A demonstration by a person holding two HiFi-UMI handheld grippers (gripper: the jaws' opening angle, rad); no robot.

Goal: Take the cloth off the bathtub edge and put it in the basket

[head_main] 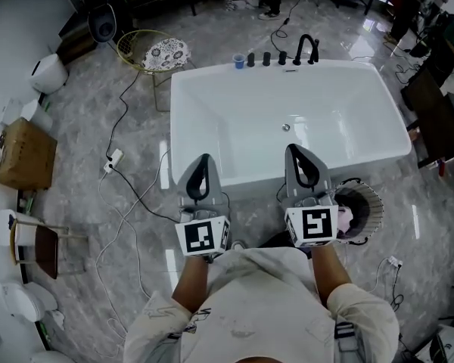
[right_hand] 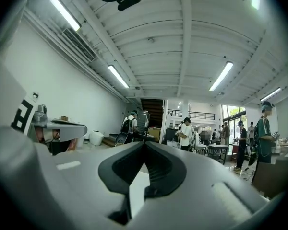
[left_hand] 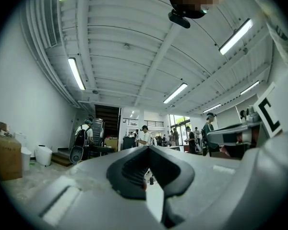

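Status: the cloth (head_main: 343,218) appears to lie inside the basket (head_main: 374,200), which stands on the floor just right of the right tool (head_main: 296,151). The near edge of the bathtub (head_main: 242,104) shows bare. On the left tool (head_main: 203,159) and the right tool, the jaws are together with nothing between them.

Procedure: confirm no cloth hangs over the basket rim. Withdraw both tools level, clear of tub and basket.
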